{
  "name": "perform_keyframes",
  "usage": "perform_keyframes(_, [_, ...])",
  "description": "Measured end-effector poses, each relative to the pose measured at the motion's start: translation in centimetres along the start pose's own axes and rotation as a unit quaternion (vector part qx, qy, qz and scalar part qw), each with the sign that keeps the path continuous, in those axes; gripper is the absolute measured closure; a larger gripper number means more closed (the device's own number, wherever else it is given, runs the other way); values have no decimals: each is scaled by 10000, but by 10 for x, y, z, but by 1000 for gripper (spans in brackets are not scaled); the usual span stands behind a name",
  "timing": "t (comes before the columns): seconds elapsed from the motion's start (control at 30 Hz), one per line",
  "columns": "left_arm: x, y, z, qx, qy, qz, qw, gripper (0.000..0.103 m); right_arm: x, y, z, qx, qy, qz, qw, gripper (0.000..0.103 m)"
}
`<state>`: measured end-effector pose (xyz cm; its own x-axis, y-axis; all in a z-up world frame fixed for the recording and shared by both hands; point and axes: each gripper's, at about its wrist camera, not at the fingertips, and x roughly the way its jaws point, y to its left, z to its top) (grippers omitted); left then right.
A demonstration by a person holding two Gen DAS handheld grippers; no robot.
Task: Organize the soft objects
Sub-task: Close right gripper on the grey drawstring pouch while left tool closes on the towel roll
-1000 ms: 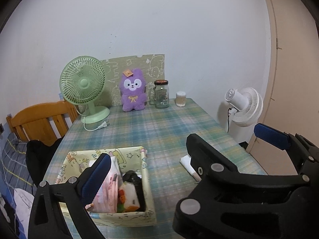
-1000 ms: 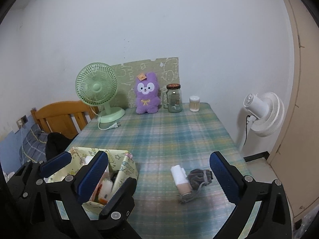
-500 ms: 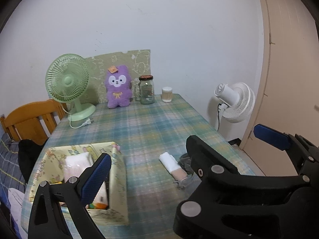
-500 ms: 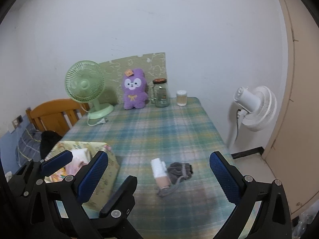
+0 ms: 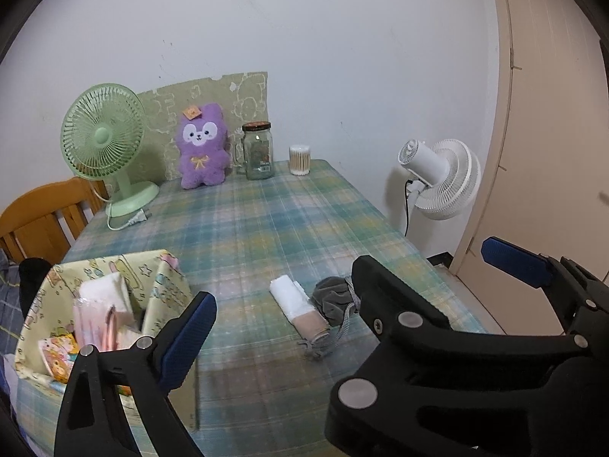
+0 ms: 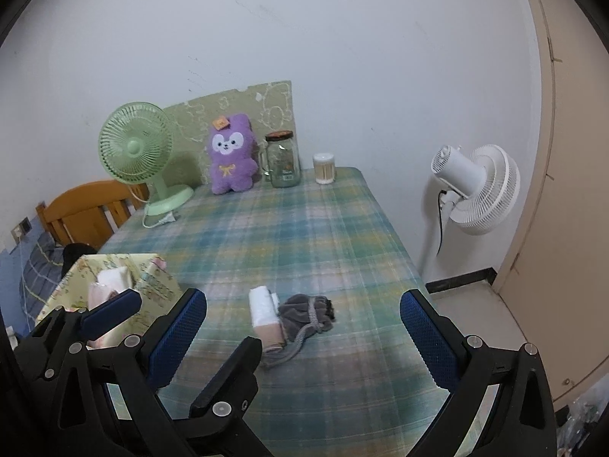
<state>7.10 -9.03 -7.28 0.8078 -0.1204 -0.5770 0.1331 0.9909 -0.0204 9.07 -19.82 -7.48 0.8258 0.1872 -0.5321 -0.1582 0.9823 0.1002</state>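
Both grippers hover above the near edge of a table, and neither holds anything. The right gripper (image 6: 304,333) has its jaws spread wide, and the two loose soft things on the cloth lie framed in the gap between its blue pads; this looks like a line-up for a pick. The left gripper (image 5: 342,289) is just as wide apart and empty, waiting over the same end of the table.

The nearer loose thing is a rolled sock (image 6: 265,316), white at the far end and tan at the near end, lying lengthwise toward the viewer. Touching its right side is a crumpled grey pouch (image 6: 310,310) with a drawstring trailing forward across the cloth. Both sit on the checked tablecloth (image 6: 289,224), near the front.

To the left stands a yellow patterned fabric box (image 5: 167,282), open at the top. It already holds several soft bundles in white and pink, so it is probably where the sock and pouch are meant to go.

Along the far edge, against the wall, stand a green desk fan (image 5: 104,141), a purple plush toy (image 5: 201,152), a glass jar (image 5: 259,152) and a small tub of cotton swabs (image 5: 299,160). A white fan (image 6: 475,190) stands on the floor to the right.
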Motion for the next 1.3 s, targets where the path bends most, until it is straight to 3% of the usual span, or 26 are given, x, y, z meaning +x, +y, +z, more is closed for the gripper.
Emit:
perform_keyframes(0.27, [28, -6, -11, -49, 286, 74, 9996, 5, 25, -13, -11, -6, 247, -140, 9996, 0])
perform_keyframes(0.6, [66, -3, -24, -111, 627, 222, 9977, 6, 63, -26, -30, 255, 584, 22, 9980, 3])
perform_keyframes(0.67, [73, 0, -25, -162, 701, 247, 9971, 8, 71, -28, -31, 276, 658, 15, 9975, 7])
perform_keyframes(1.0, [96, 12, -26, -316, 920, 367, 9946, 10, 104, -20, -27, 171, 847, 101, 9962, 7])
perform_keyframes(1.3, [109, 18, -26, -331, 1023, 485, 9930, 10, 130, -11, -26, 65, 1072, 211, 9940, 21])
